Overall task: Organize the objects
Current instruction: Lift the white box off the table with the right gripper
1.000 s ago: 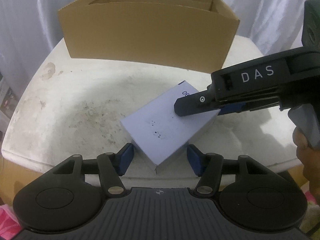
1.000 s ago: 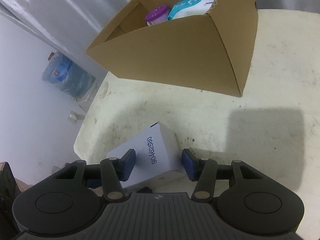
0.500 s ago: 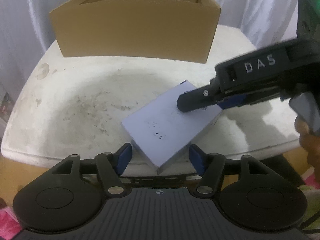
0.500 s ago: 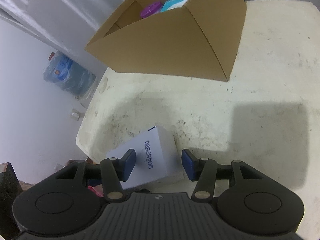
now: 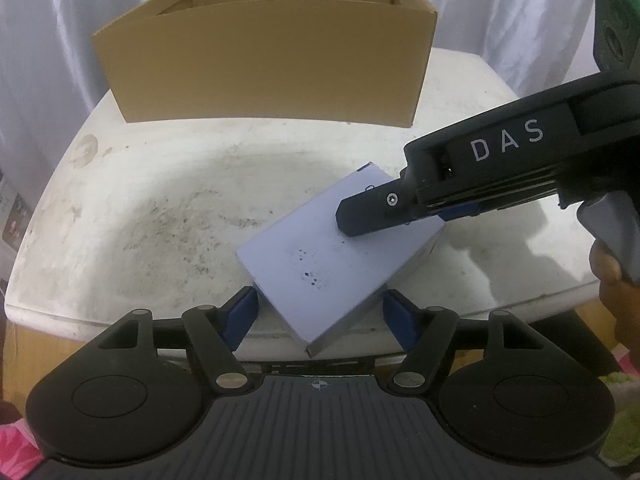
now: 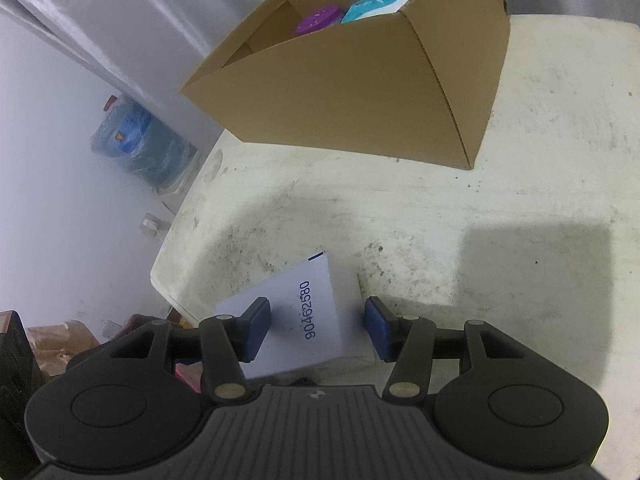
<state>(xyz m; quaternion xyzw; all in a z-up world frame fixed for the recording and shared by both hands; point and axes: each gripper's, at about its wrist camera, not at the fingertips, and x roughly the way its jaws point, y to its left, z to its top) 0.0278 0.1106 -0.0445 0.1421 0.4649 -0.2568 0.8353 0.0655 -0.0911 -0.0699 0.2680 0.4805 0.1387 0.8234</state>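
Blue pads (image 5: 240, 314) of my left gripper (image 5: 320, 314) stand apart on either side of the near corner of the white box (image 5: 328, 256), with a gap at each pad; its jaws have just been opening, and the box sits between them without being pressed. Low in the left wrist frame, that box lies flat on the stained white table (image 5: 160, 200), its corner jutting past the table's near edge. At upper centre stands the open cardboard carton (image 5: 264, 68). From the right of the frame my right gripper (image 5: 352, 220) reaches in over the box's far end, with a hand (image 5: 612, 280) at the right border. In the right wrist frame, its left pad (image 6: 256, 328) overlaps the box (image 6: 304, 316) while the right pad (image 6: 378, 328) stands beside it with a gap, so I cannot tell whether it grips. A purple lid (image 6: 318, 18) and a teal packet (image 6: 376, 2) lie inside the carton (image 6: 360, 92), upper centre.
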